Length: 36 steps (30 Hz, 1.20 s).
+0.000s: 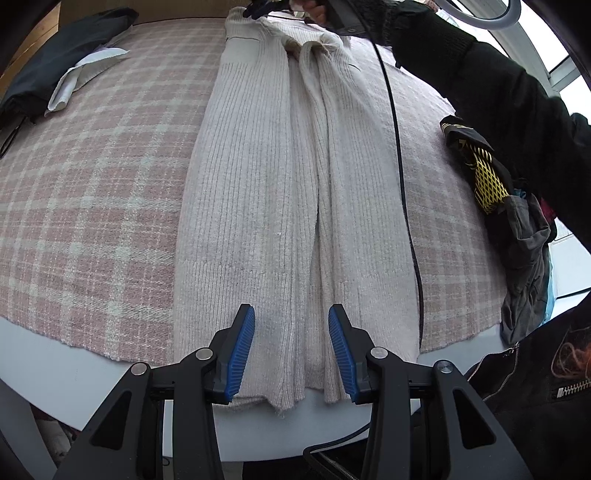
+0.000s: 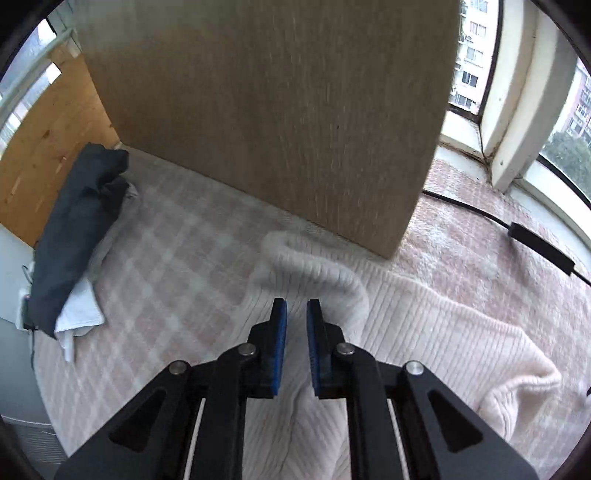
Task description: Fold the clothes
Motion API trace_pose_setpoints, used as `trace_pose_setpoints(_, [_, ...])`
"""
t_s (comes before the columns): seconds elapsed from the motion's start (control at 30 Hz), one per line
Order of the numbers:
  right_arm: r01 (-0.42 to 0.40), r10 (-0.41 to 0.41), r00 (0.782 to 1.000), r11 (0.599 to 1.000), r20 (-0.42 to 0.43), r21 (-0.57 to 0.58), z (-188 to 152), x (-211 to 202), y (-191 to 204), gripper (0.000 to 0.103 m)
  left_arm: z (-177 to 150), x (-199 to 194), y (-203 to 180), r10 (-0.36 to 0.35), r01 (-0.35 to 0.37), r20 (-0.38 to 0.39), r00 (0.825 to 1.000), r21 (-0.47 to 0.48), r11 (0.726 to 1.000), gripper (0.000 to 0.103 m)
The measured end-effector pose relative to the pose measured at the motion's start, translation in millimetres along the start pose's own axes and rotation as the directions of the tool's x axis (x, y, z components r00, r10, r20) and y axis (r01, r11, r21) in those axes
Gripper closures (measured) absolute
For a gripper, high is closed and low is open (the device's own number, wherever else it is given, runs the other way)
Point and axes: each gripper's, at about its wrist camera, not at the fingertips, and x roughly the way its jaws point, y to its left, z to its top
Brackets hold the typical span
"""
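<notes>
A cream ribbed sweater [image 1: 258, 184] lies lengthwise on the pink plaid cloth [image 1: 92, 184], both sides folded in to the middle. My left gripper [image 1: 291, 314] hovers open over its near hem, blue pads either side of the centre seam. My right gripper [image 1: 258, 7] is at the far end by the collar. In the right wrist view the right gripper [image 2: 297, 306] stands nearly closed, with sweater [image 2: 424, 332] fabric bunching up between its pads just behind the rolled collar [image 2: 314, 266]. That view is motion-blurred.
A dark folded garment [image 1: 55, 62] on a white cloth [image 1: 74, 81] lies far left. A pile of dark and yellow clothes [image 1: 517, 229] sits at the right edge. A black cable [image 1: 400, 184] crosses the sweater's right side. A wooden board [image 2: 277, 110] stands behind the collar.
</notes>
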Motion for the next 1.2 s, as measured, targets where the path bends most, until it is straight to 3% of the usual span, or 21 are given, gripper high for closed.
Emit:
trace_pose_setpoints(0.07, [-0.031,0.032,0.999,0.999,0.037,-0.021,-15.9,-38.1,1.9,0.092,-4.6,-8.6,-0.1,-0.005,0.005,0.015,1.0,0.006,1.0,0.063])
trace_pose_setpoints(0.2, [-0.055,0.054,0.998,0.998,-0.012,-0.037,-75.9,-81.7,1.8,0.091,-13.0,-23.4,-2.8,-0.001,0.0,0.039,0.999,0.021,1.0,0.063])
trace_pose_setpoints(0.3, [0.024,-0.028,0.995,0.999,-0.099,-0.038,-123.4,-69.5,8.4,0.092,-19.3,-34.5,-4.8,0.001,-0.003,0.056,0.998,0.032,0.999,0.063])
trace_pose_setpoints(0.37, [0.003,-0.007,0.99,1.0,-0.142,-0.028,-142.9,-55.0,5.3,0.091,-23.5,-42.0,-6.2,0.003,-0.006,0.068,0.998,0.039,0.999,0.063])
trace_pose_setpoints(0.5, [0.041,-0.04,0.983,0.999,-0.177,0.002,-145.9,-39.1,9.3,0.089,-33.3,-60.1,-2.4,0.024,-0.029,0.08,0.996,0.062,0.998,0.063])
trace_pose_setpoints(0.6, [-0.059,0.064,0.994,0.997,-0.091,0.056,-152.6,-84.6,9.9,0.089,-38.3,-77.6,5.9,0.038,-0.046,0.089,0.995,0.097,0.994,0.063])
trace_pose_setpoints(0.7, [-0.072,0.074,0.997,0.995,-0.028,0.063,-182.6,-133.4,18.2,0.089,-39.4,-92.1,19.2,0.063,-0.078,0.098,0.993,0.159,0.984,0.063])
trace_pose_setpoints(0.8, [-0.073,0.075,0.997,0.992,-0.014,0.101,-246.7,-160.0,26.8,0.089,-32.7,-92.0,36.1,0.051,-0.068,0.083,0.995,0.222,0.973,0.063])
trace_pose_setpoints(0.87, [-0.074,0.075,0.997,0.989,-0.006,0.127,-290.3,-177.2,32.5,0.089,-26.2,-86.7,44.0,0.012,-0.03,0.07,0.997,0.271,0.962,0.063])
trace_pose_setpoints(1.0, [-0.046,0.067,0.993,0.979,-0.097,0.198,-360.4,-141.8,71.3,0.089,-14.4,-68.6,45.5,-0.043,0.029,0.027,0.999,0.391,0.92,0.063])
trace_pose_setpoints(1.17, [0.108,-0.098,0.994,0.97,-0.056,0.218,-380.3,-125.9,110.4,0.089,-6.4,-30.2,29.8,-0.087,0.09,-0.03,0.996,0.507,0.857,0.063])
trace_pose_setpoints(1.2, [0.11,-0.098,0.993,0.967,-0.062,0.229,-382.3,-130.1,113.0,0.089,-6.6,-19.7,26.3,-0.088,0.101,-0.051,0.995,0.521,0.847,0.063])
